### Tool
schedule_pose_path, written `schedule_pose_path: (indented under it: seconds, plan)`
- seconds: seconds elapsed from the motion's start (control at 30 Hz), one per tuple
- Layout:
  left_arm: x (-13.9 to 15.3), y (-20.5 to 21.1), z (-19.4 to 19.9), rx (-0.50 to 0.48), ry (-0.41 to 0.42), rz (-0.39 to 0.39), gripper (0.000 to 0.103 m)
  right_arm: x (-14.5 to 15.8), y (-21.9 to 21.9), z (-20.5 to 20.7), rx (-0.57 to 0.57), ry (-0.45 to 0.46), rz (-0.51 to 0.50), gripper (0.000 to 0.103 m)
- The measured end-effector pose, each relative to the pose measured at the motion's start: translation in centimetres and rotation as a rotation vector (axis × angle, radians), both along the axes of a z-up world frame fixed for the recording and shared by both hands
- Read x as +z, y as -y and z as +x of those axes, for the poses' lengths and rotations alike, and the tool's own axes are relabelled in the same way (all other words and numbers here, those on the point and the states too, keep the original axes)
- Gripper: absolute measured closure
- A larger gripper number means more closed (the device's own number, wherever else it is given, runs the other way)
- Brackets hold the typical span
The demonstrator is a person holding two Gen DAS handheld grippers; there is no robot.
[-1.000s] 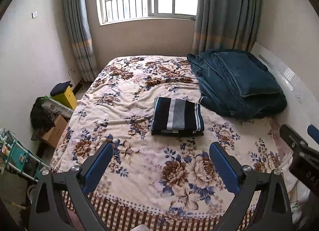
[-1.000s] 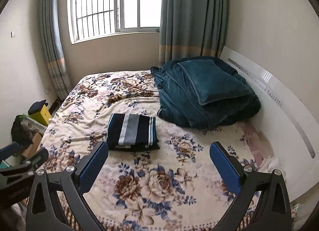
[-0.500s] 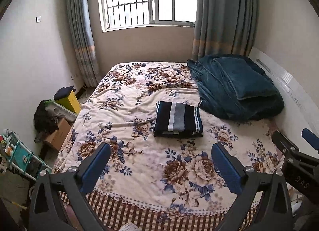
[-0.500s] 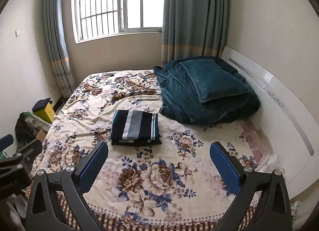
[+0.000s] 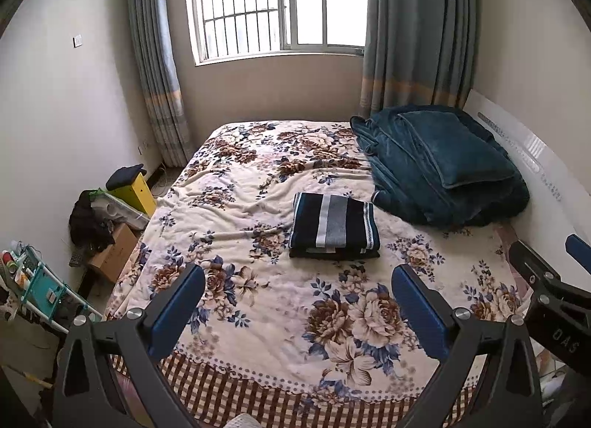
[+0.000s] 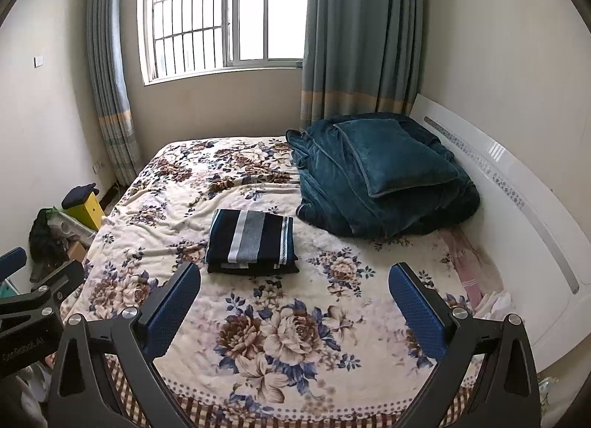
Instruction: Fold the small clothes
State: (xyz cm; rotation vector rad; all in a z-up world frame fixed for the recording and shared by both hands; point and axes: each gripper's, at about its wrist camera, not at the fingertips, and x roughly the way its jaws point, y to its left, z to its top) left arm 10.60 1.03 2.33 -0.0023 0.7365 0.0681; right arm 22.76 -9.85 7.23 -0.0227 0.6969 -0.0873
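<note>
A dark navy garment with grey and white stripes (image 5: 334, 226) lies folded into a neat rectangle near the middle of the floral bedspread (image 5: 258, 302). The right wrist view shows the same folded garment (image 6: 253, 239). My left gripper (image 5: 297, 302) hangs open over the foot of the bed, well short of the garment, with nothing between its blue pads. My right gripper (image 6: 293, 298) is open too, empty and just as far back. Each view catches the other gripper at its edge.
A teal blanket and pillow (image 5: 439, 165) are piled at the head of the bed by the white headboard (image 6: 517, 206). Boxes, a yellow bin (image 5: 135, 193) and a small rack (image 5: 40, 291) crowd the floor on the left. A curtained window fills the far wall.
Both grippers have drawn back and risen away from the bed, so the folded garment looks smaller and farther. The garment itself has not moved.
</note>
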Motion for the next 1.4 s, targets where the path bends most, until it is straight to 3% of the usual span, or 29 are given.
schedule_pose_path:
  seconds: [1.4]
  plan:
    - [2.1, 0.8, -1.3, 0.034, 0.053, 0.034, 0.000, 0.3, 0.3, -0.4, 0.030, 0.028, 0.035, 0.000]
